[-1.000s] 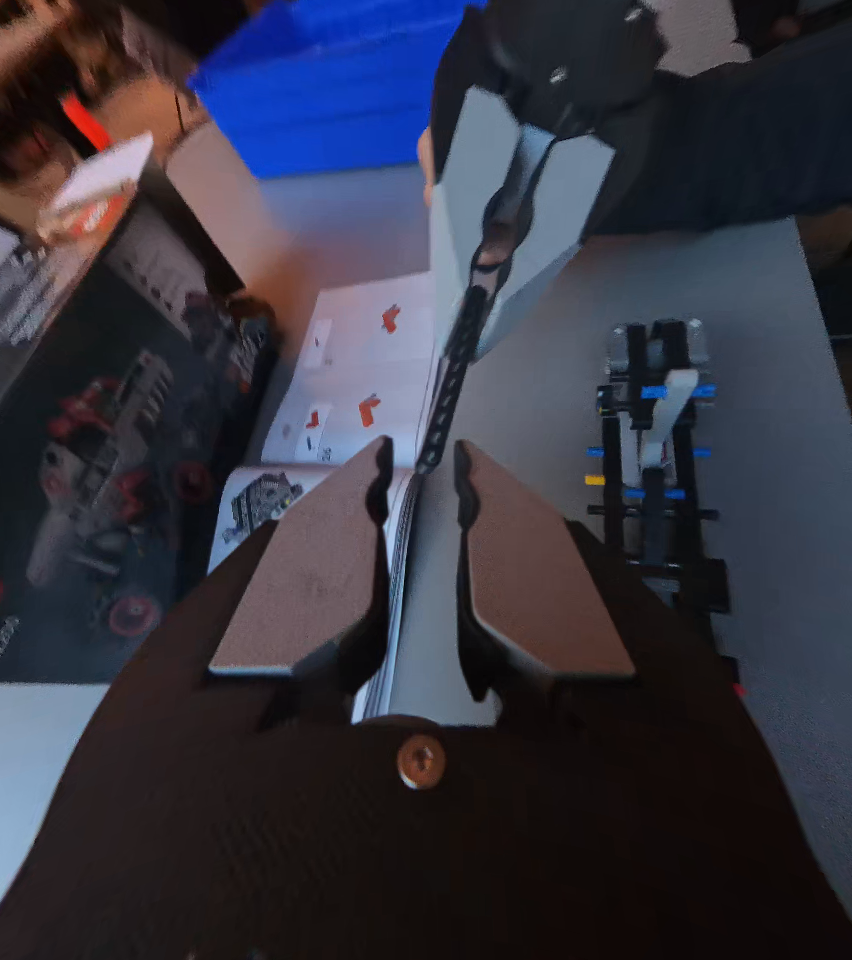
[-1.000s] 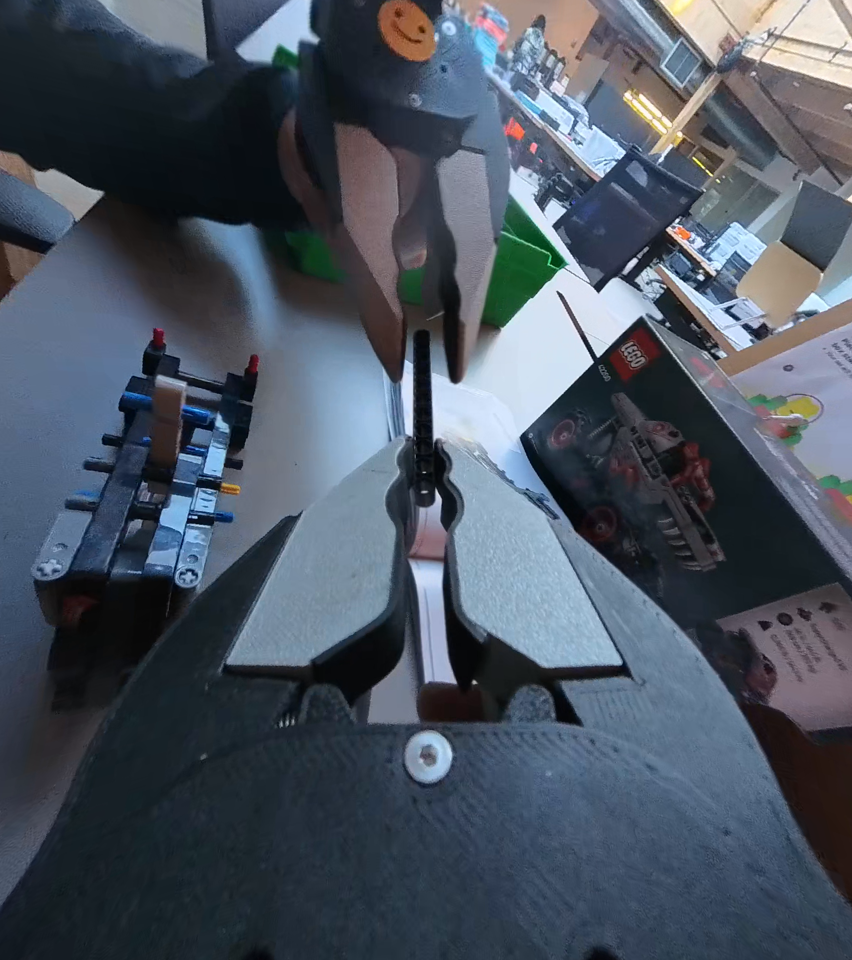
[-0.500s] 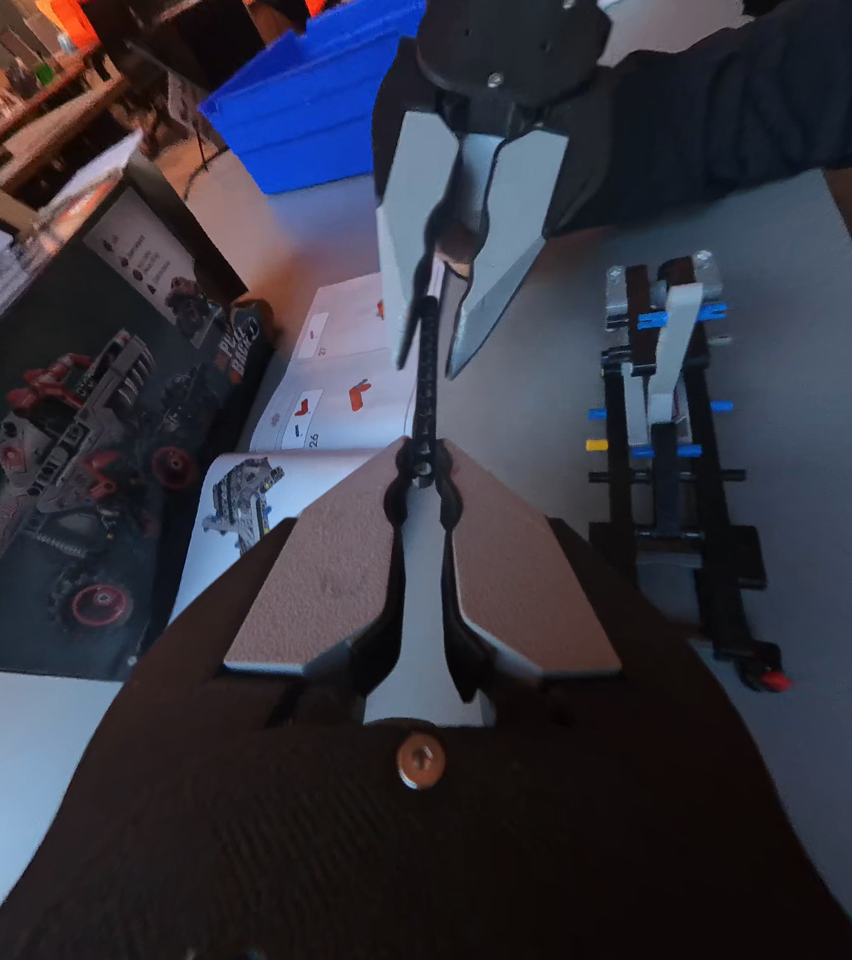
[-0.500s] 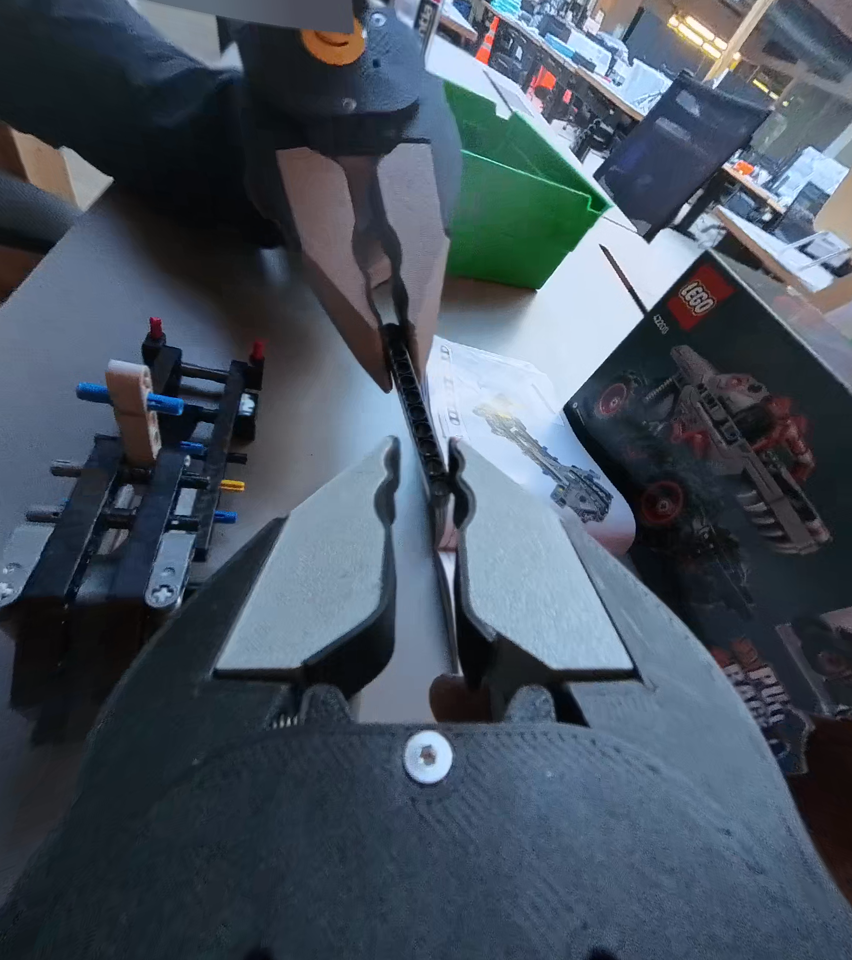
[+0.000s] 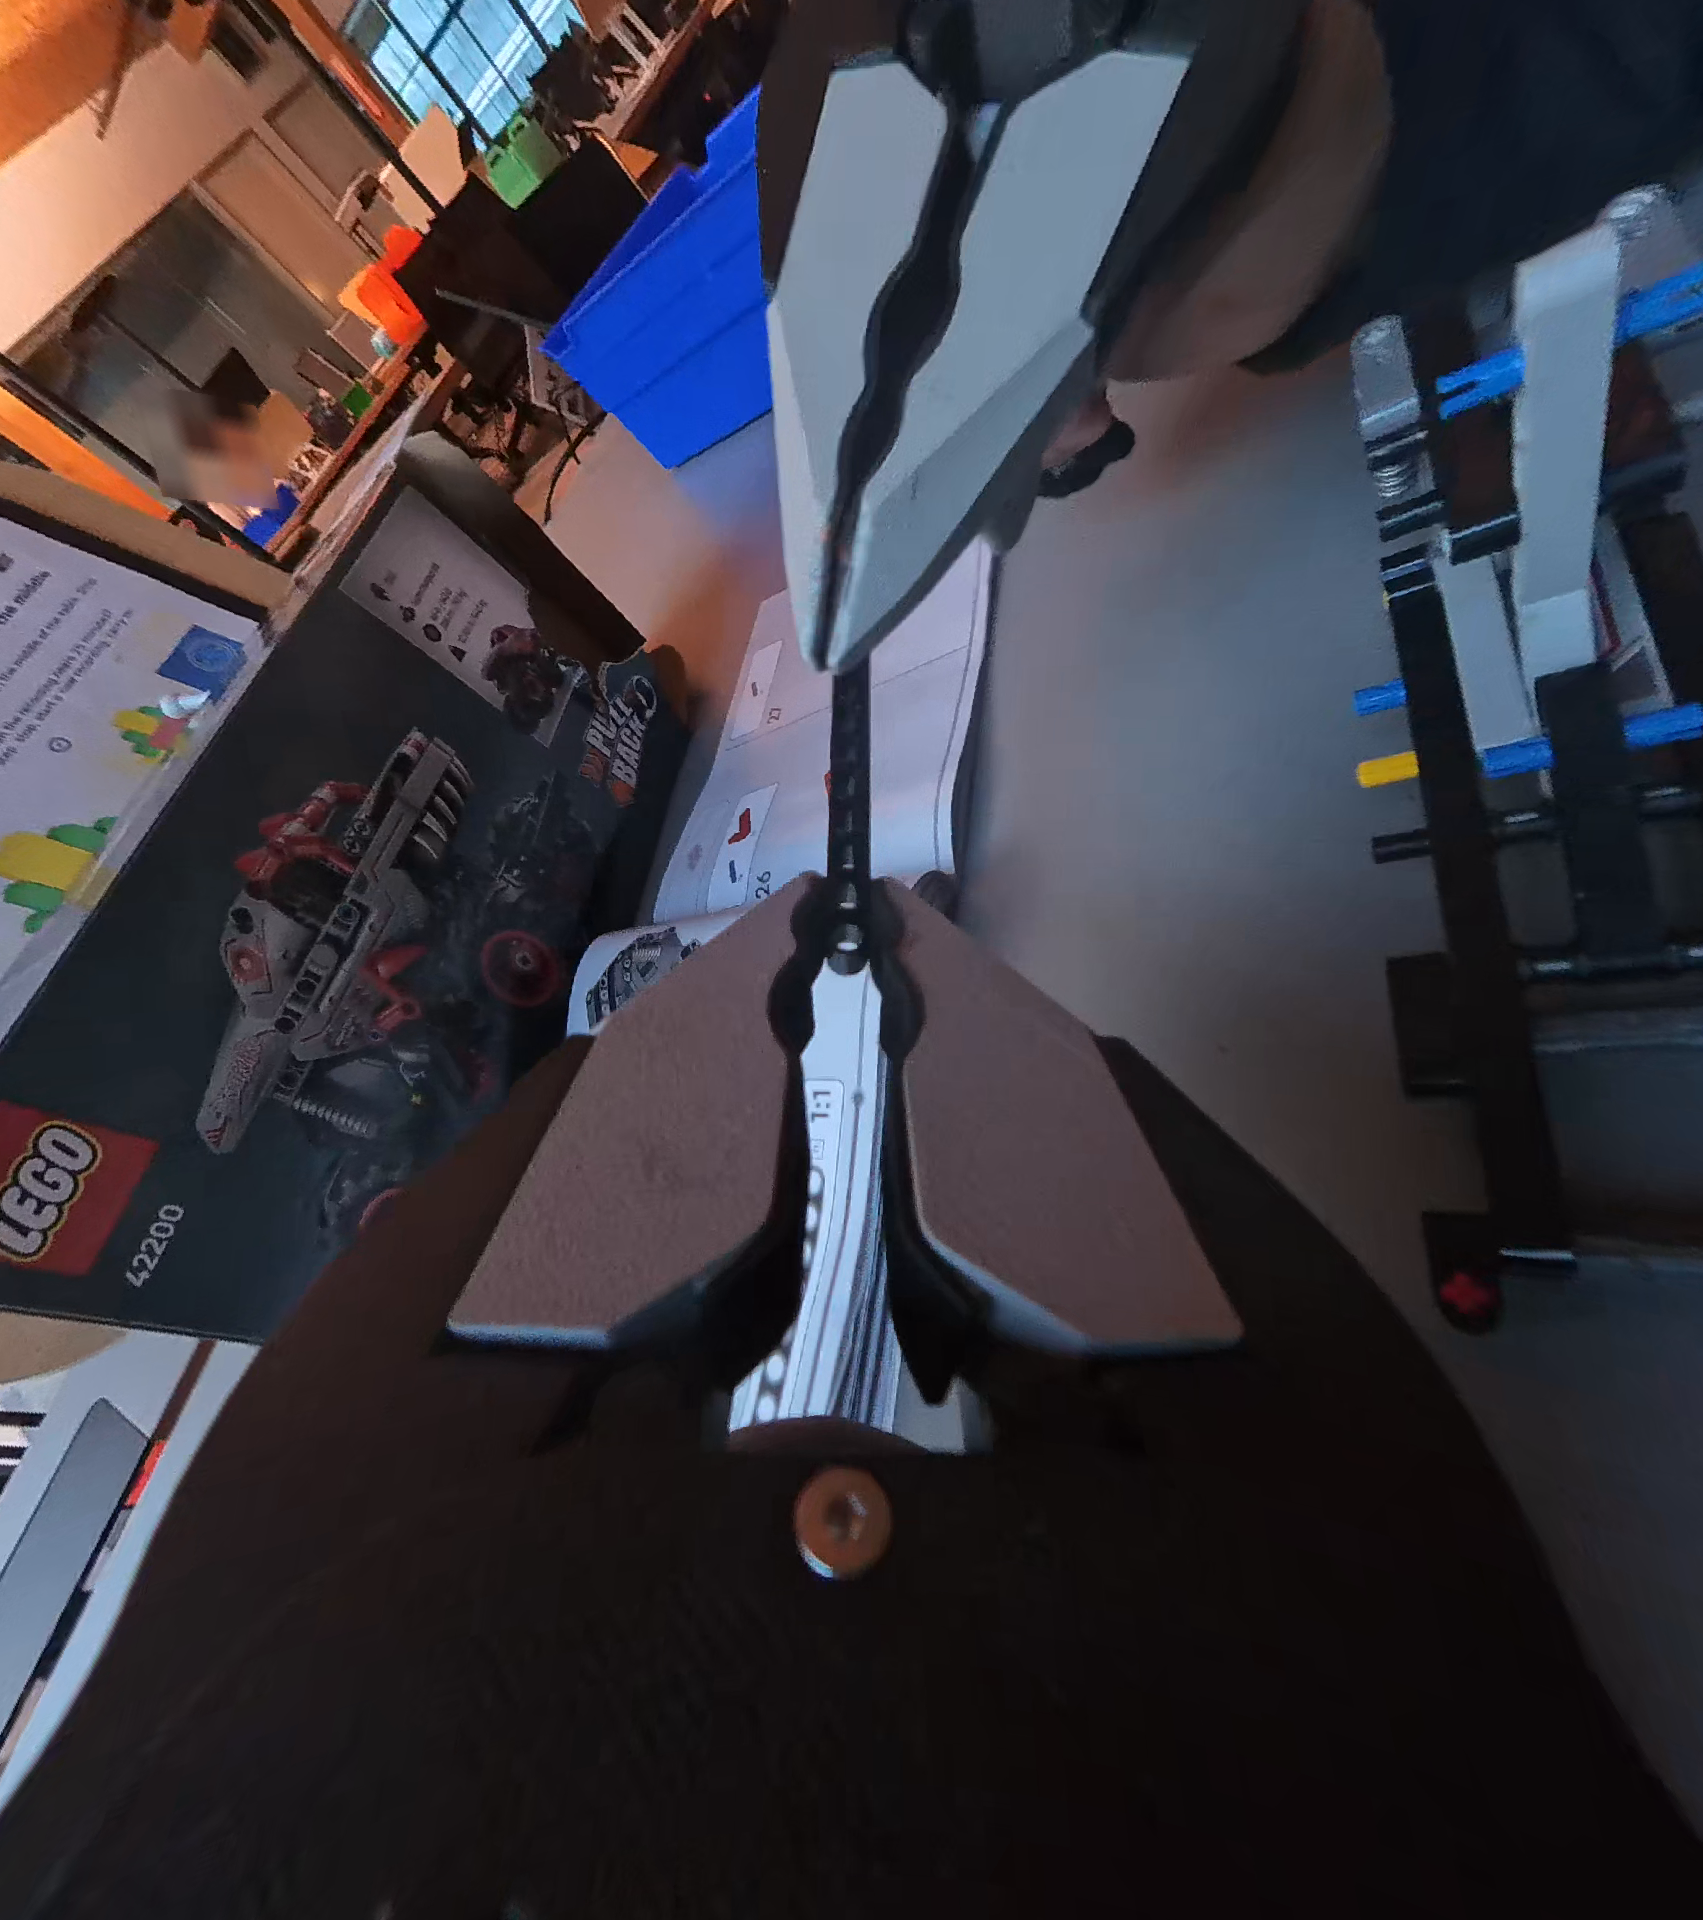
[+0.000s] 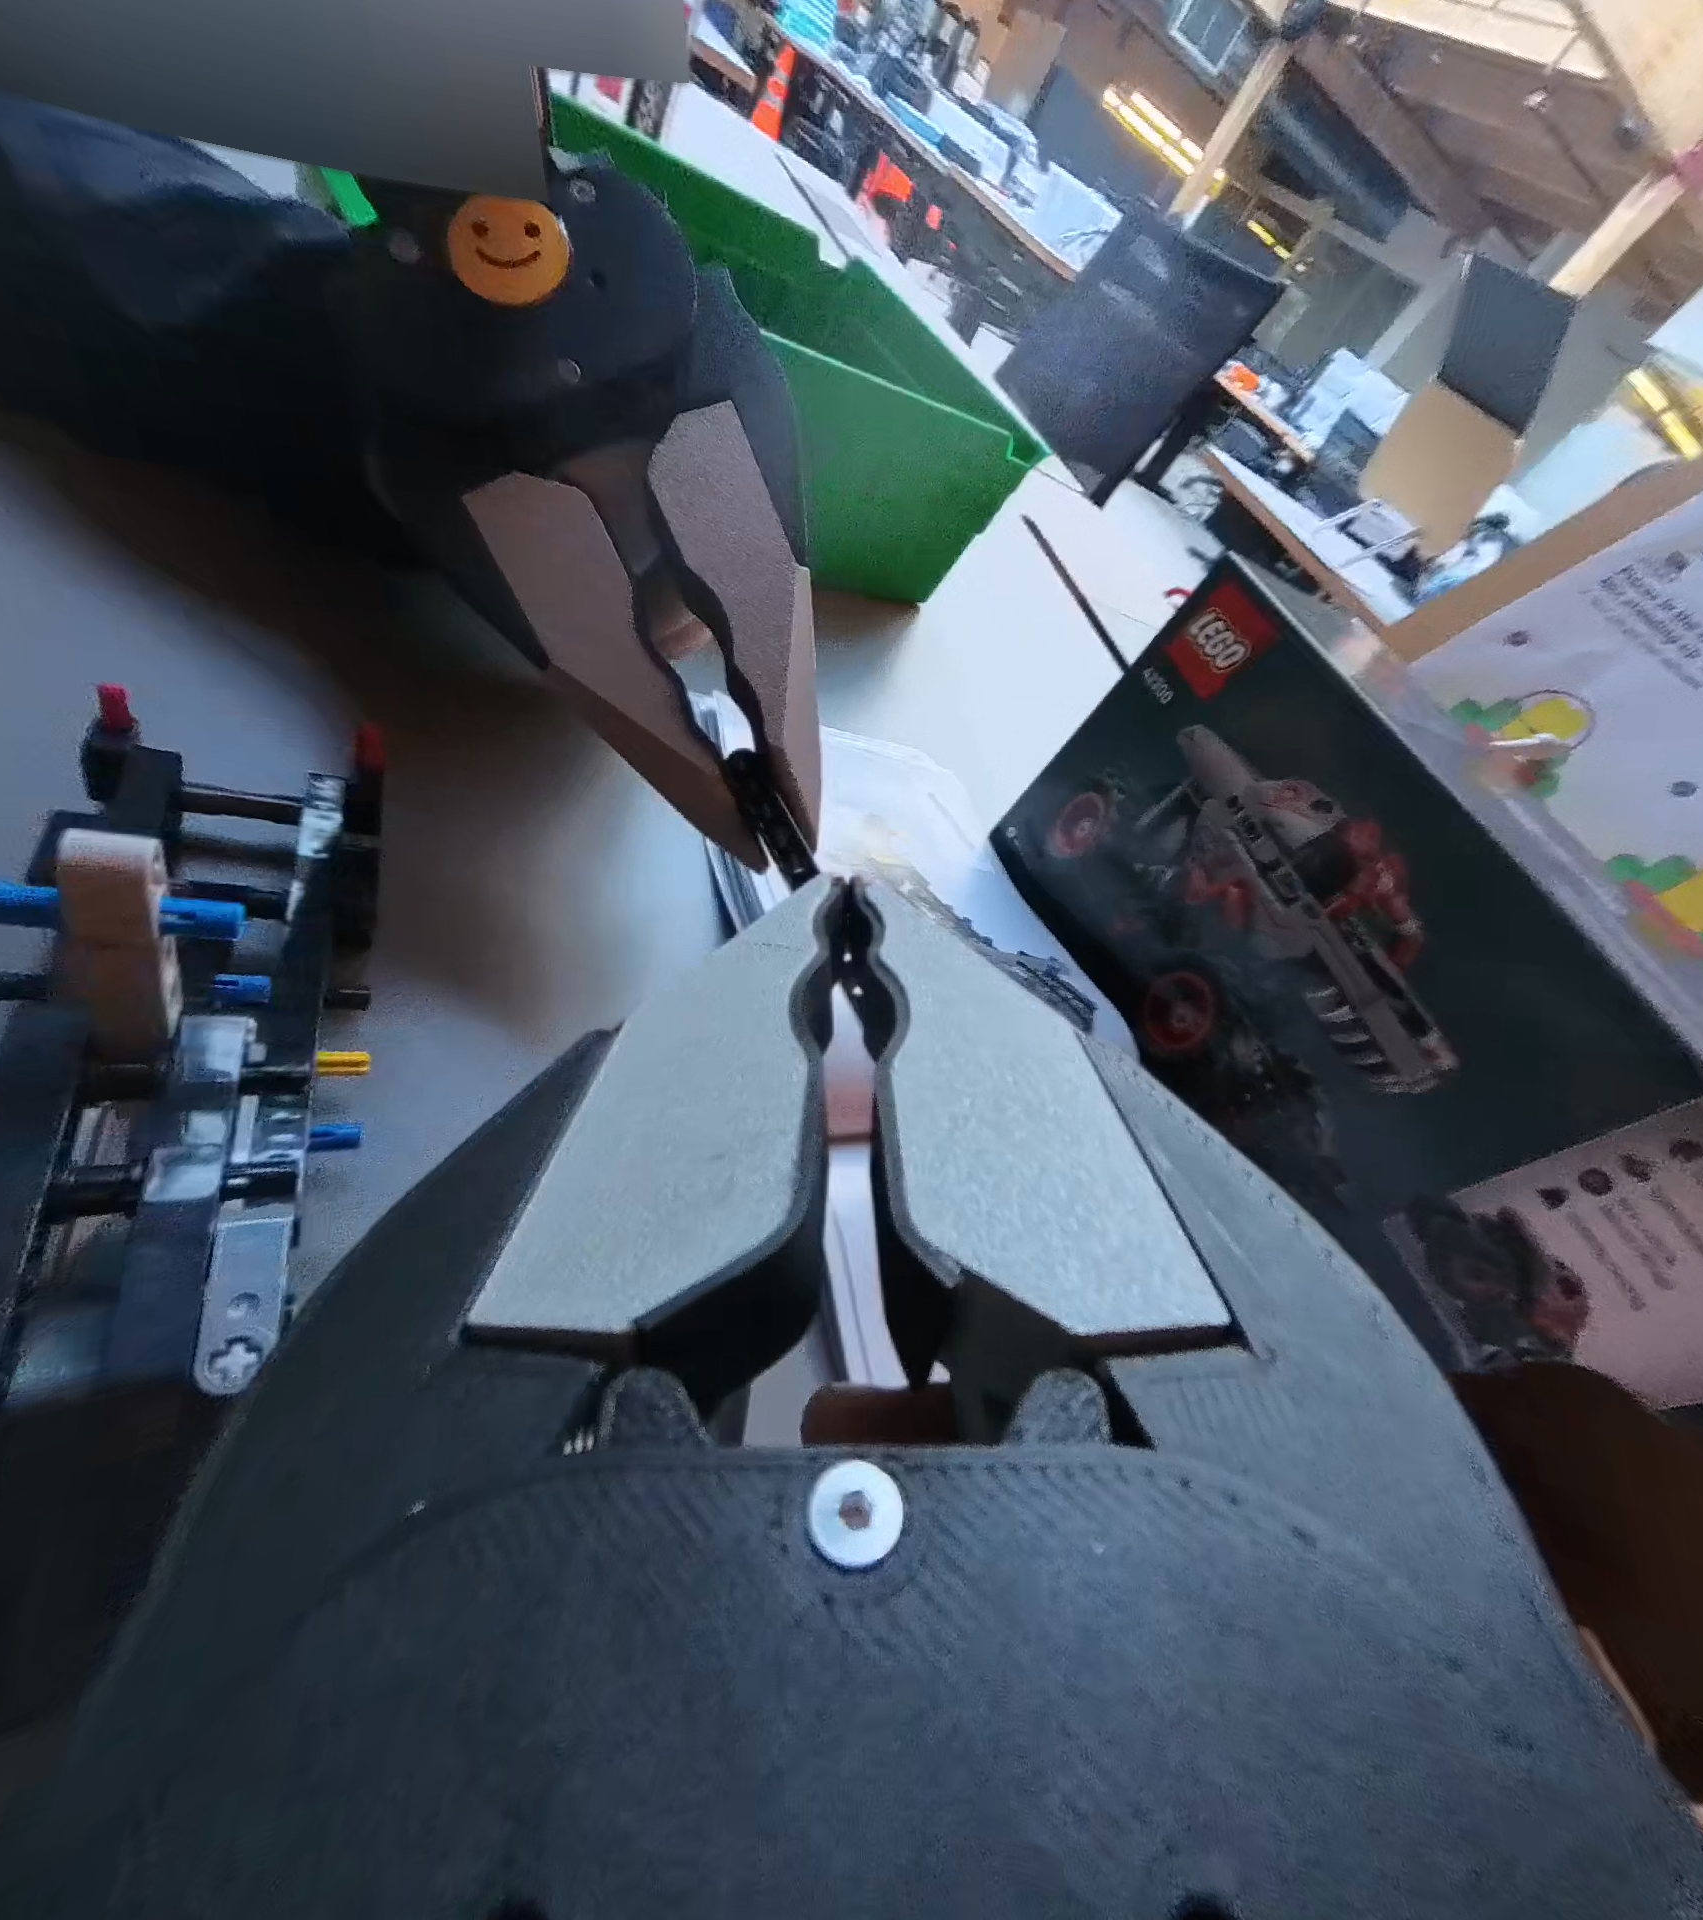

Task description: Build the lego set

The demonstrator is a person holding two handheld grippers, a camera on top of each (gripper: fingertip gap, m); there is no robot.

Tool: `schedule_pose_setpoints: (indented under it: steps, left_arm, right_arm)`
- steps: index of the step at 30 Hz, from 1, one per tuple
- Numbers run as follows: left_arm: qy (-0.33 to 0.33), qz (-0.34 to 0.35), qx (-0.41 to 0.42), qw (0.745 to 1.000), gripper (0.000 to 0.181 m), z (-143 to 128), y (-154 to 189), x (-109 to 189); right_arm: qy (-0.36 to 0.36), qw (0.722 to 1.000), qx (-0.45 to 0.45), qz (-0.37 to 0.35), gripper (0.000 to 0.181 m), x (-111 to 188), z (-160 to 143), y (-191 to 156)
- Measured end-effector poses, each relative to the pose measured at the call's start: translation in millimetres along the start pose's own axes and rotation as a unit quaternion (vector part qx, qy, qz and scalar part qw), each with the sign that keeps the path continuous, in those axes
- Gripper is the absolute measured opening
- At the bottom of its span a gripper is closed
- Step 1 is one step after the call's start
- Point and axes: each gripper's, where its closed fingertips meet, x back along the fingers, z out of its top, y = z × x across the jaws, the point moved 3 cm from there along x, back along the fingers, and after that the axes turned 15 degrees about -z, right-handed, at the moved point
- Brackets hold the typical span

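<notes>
A long thin black Lego beam (image 5: pixel 849 774) with a row of holes hangs in the air above the table, held at both ends. The left gripper (image 5: pixel 845 928) has its two brown fingers pressed together on the near end of the beam. The right gripper (image 6: pixel 842 906) is clamped on the other end with its grey fingers. In the left wrist view the right gripper (image 5: pixel 831 634) points down at the beam from the far side. In the right wrist view the left gripper (image 6: pixel 774 831) comes in from the far left, and it has a round orange smiley badge (image 6: pixel 508 249) on its black body.

Under the beam lies the open instruction booklet (image 5: pixel 862 686) on the grey table (image 5: pixel 1169 831).

The half-built Lego frame (image 5: pixel 1574 790) lies on the table to the right of the booklet in the left wrist view. It is mostly black, with blue pins, one yellow pin, a pale upright piece and a red bit at the near end. In the right wrist view the frame (image 6: pixel 120 1049) is on the left.

The dark Lego box (image 5: pixel 307 935) with a picture of a monster truck sits on the other side of the booklet. A white sheet with coloured brick pictures (image 5: pixel 5 748) stands beside the box. Far off are a blue bin (image 5: pixel 670 312) and a green bin (image 6: pixel 868 436).
</notes>
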Motion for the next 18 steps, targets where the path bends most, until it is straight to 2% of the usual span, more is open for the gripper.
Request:
schedule_pose_setpoints:
  steps: [6, 18]
  left_arm:
    - [0.000, 0.004, -0.009, 1.000, 0.004, 0.7, 1.6, -3.1]
    - [-0.010, 0.006, -0.024, 1.000, 0.004, 0.1, 3.8, -6.5]
  right_arm:
    - [0.017, 0.999, 0.033, -0.002, 0.000, 0.9, 7.6, -9.5]
    - [-0.004, 0.997, 0.073, -0.008, 0.000, -4.4, 0.2, -17.9]
